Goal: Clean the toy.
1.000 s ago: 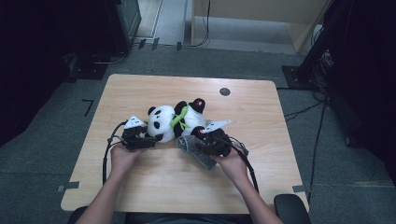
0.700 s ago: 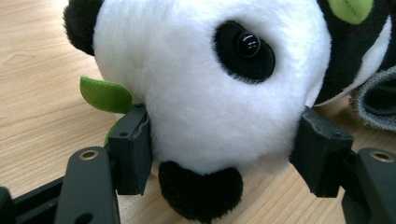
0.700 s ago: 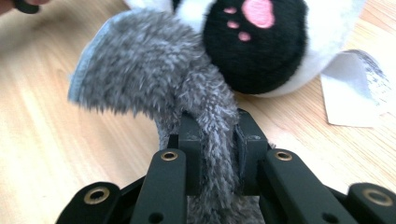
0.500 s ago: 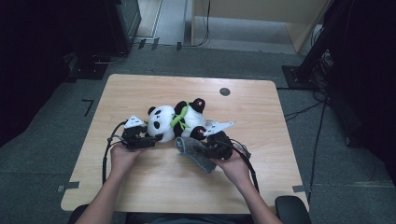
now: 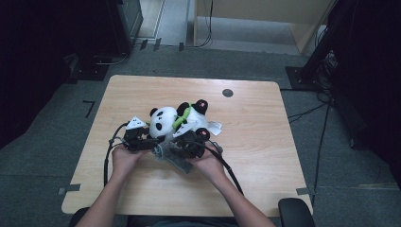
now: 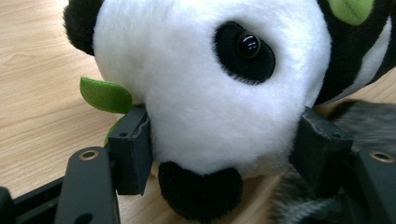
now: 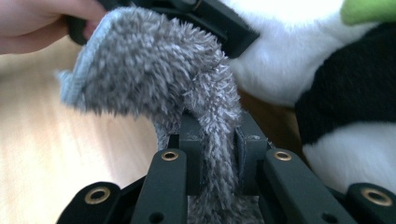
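the left gripper point(image 6: 219, 154) is clamping the panda toy point(image 5: 177, 120)'s head on the desk point(image 5: 265, 156), jaws half open around it. the right gripper point(image 7: 219, 154), pinching the grey cloth point(image 7: 154, 74) tight, is now sliding it closer against the panda, likely for wiping.

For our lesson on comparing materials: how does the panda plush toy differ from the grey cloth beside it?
The panda plush toy is black and white with green trim; the grey fuzzy cloth is one colour. The panda is stuffed and rounded; the cloth is thin and droops. The left gripper clamps the panda's head; the right gripper pinches the cloth. Both are soft and furry.
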`<control>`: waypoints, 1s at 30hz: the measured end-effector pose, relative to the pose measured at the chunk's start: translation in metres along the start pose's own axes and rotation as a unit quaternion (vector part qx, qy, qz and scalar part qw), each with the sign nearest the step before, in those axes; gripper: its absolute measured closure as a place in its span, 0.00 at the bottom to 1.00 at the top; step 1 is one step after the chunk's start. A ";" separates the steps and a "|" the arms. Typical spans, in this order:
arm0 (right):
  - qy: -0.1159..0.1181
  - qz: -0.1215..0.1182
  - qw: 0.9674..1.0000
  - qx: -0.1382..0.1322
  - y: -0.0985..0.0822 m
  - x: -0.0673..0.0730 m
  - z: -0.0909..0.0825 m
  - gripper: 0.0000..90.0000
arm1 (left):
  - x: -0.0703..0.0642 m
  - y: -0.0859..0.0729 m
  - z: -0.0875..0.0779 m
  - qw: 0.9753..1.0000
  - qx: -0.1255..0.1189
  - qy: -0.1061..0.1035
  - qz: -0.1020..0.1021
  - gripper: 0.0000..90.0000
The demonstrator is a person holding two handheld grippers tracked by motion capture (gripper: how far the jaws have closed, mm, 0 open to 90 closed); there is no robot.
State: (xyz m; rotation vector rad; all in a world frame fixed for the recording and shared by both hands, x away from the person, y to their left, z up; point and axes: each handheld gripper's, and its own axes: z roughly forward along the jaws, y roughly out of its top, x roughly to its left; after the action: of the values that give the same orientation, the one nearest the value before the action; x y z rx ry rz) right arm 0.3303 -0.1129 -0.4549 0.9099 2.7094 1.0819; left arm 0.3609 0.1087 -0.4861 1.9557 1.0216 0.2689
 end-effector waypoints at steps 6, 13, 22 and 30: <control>-0.016 0.010 1.000 -0.006 0.005 -0.008 0.010 0.86 | -0.001 -0.001 0.000 1.000 -0.001 0.002 0.003 0.34; -0.037 0.020 0.999 -0.011 -0.002 -0.016 0.004 0.86 | -0.001 -0.001 0.000 1.000 -0.001 0.002 0.003 0.34; -0.049 0.022 0.999 -0.010 -0.011 -0.018 -0.006 0.86 | 0.000 -0.001 -0.001 1.000 0.000 -0.001 -0.001 0.34; -0.059 0.018 0.998 -0.011 -0.027 -0.017 -0.025 0.86 | 0.001 -0.001 0.000 1.000 0.000 -0.003 -0.003 0.34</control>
State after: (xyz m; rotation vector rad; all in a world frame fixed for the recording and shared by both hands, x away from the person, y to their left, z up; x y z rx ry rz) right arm 0.3234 -0.1531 -0.4564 0.9908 2.5909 1.0292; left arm 0.3610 0.1099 -0.4868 1.9510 1.0232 0.2589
